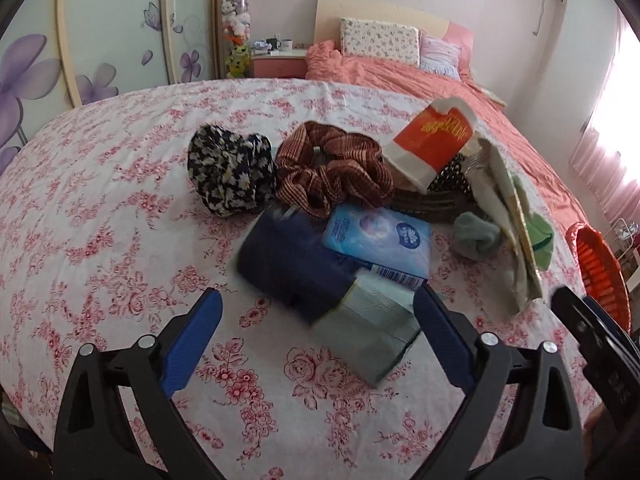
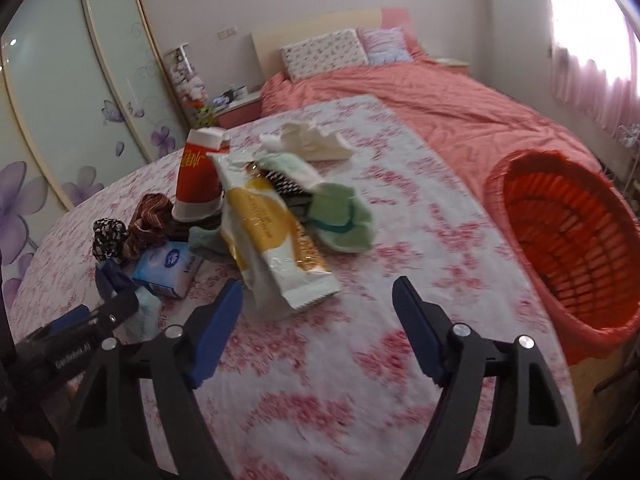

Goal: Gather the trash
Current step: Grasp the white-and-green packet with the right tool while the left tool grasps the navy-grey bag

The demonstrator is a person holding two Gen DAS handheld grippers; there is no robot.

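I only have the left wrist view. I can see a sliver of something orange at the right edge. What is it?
Observer: An orange basket standing at the right edge of the bed, open and showing nothing inside.
Operator: What's that white, tall thing on the right of the pile?
Observer: A white and yellow wrapper, lying on the pile's near side, facing the right gripper.
Operator: Is anything behind the pile?
Observer: Yes, a crumpled white cloth lies apart on the floral sheet, beyond the green cloth.
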